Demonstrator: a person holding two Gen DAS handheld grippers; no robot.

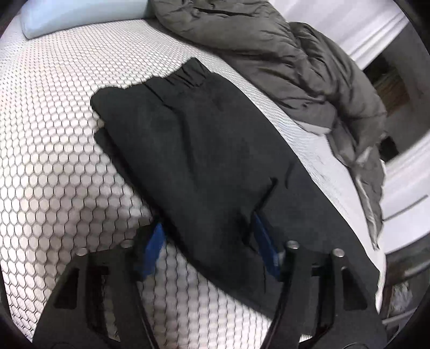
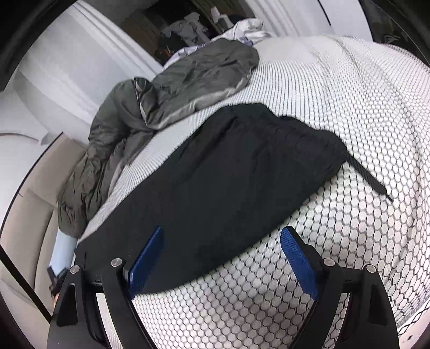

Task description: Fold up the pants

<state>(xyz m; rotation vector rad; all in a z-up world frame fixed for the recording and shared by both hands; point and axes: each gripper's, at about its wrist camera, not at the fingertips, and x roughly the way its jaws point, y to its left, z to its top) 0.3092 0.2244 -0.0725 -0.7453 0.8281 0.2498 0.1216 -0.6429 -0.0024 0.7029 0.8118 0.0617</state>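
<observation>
Black pants lie folded lengthwise on the honeycomb-patterned bed cover, waistband at the far end. My left gripper is open, its blue pads straddling the near edge of the pants; the fabric partly hides the right pad. In the right wrist view the pants lie across the middle, with a drawstring trailing right. My right gripper is open, with its left pad over the pants' near edge and its right pad over the bed cover.
A crumpled grey-green duvet lies along the bed's far side, also in the right wrist view. A pale blue pillow sits at the far left. White walls and floor lie beyond the bed edge.
</observation>
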